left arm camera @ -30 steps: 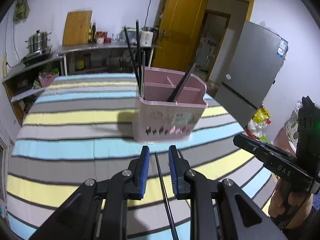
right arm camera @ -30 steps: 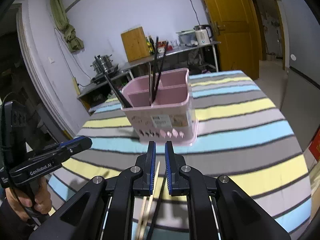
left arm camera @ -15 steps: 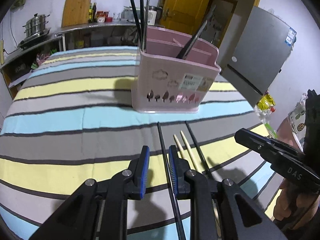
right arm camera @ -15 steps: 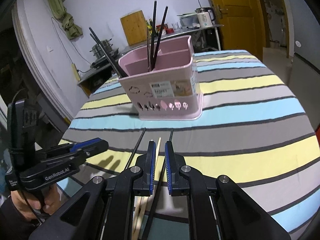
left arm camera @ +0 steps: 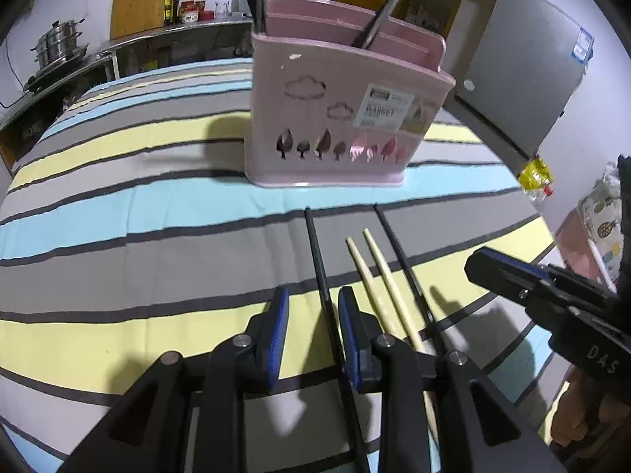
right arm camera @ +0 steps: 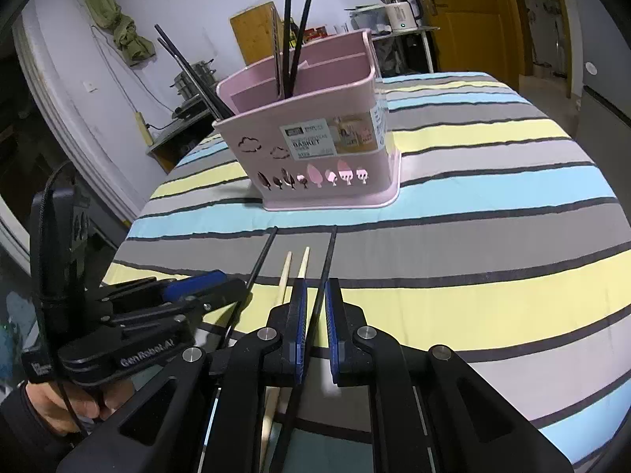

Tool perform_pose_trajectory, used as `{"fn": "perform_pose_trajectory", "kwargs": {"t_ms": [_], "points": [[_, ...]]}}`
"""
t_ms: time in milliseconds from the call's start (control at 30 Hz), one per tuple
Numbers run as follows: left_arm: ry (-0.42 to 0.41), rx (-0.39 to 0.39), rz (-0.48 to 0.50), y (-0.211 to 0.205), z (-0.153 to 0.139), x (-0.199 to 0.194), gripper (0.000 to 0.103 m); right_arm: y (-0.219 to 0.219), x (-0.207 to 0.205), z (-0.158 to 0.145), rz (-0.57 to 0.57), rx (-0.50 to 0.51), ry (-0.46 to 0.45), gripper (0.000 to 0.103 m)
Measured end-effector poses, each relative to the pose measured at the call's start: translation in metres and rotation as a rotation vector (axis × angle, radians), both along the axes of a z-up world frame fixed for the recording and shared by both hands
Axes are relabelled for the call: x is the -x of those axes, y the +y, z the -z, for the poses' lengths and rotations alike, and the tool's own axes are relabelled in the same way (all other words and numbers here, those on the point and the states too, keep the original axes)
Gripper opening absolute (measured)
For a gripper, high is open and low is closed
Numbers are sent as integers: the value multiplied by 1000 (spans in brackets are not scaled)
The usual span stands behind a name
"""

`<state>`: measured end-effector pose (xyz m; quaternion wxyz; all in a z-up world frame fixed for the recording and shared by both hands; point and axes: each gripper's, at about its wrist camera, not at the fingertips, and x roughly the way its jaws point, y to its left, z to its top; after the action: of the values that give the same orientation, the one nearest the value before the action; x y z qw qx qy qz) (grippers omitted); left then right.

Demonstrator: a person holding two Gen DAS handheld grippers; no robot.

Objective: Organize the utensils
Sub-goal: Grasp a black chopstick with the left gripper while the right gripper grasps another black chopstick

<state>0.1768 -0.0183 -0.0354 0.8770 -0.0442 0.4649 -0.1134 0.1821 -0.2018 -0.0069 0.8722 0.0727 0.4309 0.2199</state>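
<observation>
A pink utensil basket (left arm camera: pixel 343 114) (right arm camera: pixel 311 146) stands on the striped tablecloth, with several black chopsticks upright in it. In front of it lie two black chopsticks and a pair of wooden chopsticks (left arm camera: pixel 374 276) (right arm camera: pixel 294 272). My left gripper (left arm camera: pixel 313 303) is open, low over the cloth, its fingers on either side of the left black chopstick (left arm camera: pixel 319 260). My right gripper (right arm camera: pixel 315 295) is open with a narrow gap, its fingers on either side of the right black chopstick (right arm camera: pixel 329 260).
The striped tablecloth (left arm camera: pixel 118 205) covers the whole table. A steel counter with pots, bottles and a wooden board (left arm camera: pixel 138 0) lines the back wall. A grey fridge (left arm camera: pixel 524 79) and a yellow door (right arm camera: pixel 465 12) stand beyond the table.
Both grippers have come down and forward toward the cloth. Each now straddles a black chopstick, and the basket looks closer and larger.
</observation>
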Motion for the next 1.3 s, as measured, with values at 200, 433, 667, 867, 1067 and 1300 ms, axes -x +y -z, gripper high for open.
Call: {"fn": "perform_pose_trajectory", "kwargs": {"t_ms": [200, 433, 667, 867, 1067, 1300], "points": [[-14, -17, -16, 2, 0, 5, 7, 9, -8, 6, -11, 16, 18, 9], [-9, -13, -74, 25, 1, 7, 7, 20, -20, 19, -16, 46, 50, 9], [18, 11, -83, 35, 3, -3, 7, 29, -32, 30, -15, 94, 73, 9], [38, -9, -58, 31, 6, -20, 10, 34, -40, 30, -11, 123, 83, 9], [49, -42, -15, 26, 6, -35, 10, 40, -47, 29, -18, 167, 84, 9], [57, -44, -15, 23, 3, -35, 6, 41, -48, 26, -28, 165, 91, 6]]}}
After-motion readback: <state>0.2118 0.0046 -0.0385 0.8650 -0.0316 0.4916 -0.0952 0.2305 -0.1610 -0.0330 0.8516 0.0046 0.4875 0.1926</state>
